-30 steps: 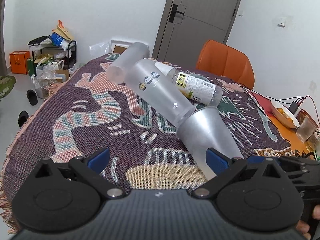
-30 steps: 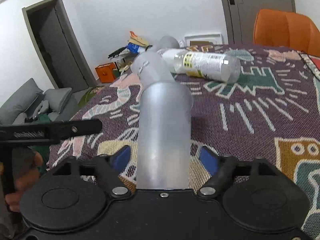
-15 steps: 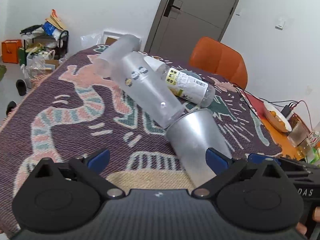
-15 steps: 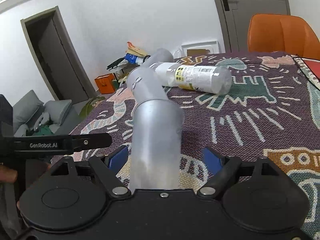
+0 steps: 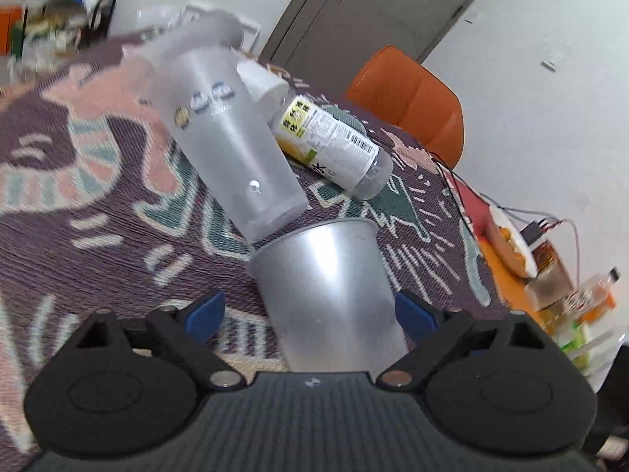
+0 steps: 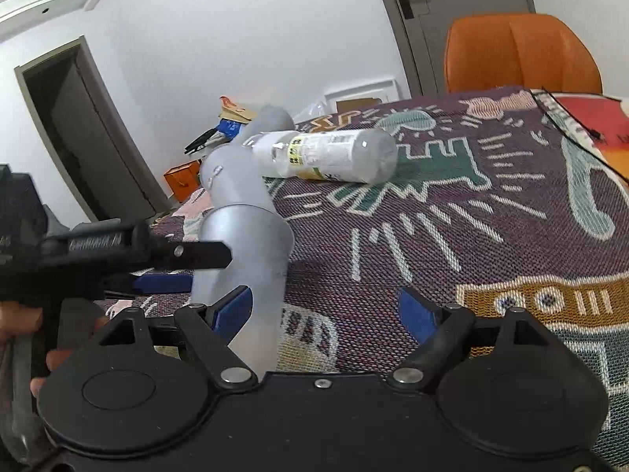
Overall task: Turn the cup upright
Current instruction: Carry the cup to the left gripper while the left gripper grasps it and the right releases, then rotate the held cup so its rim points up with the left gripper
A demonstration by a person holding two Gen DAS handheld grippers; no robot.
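A frosted grey cup [image 5: 330, 287] lies on its side on the patterned blanket, its end toward both cameras; it also shows in the right wrist view [image 6: 243, 259]. My left gripper [image 5: 310, 312] is open with the cup lying between its blue pads, apart from both. My right gripper [image 6: 326, 310] is open; the cup sits at its left pad [image 6: 232, 308]. The left gripper's finger [image 6: 188, 255] reaches across the cup from the left in the right wrist view.
A frosted cup with panda print [image 5: 228, 145] lies touching the grey cup's far end. A third frosted cup [image 5: 212, 27] and a labelled plastic bottle [image 5: 334, 145] lie behind. An orange chair [image 5: 409, 94], a bowl [image 5: 507, 244] and cables [image 5: 542, 220] stand at the right.
My left gripper has moved forward and right until the grey cup lies between its pads. The cup has shifted from the middle of my right gripper to its left pad.
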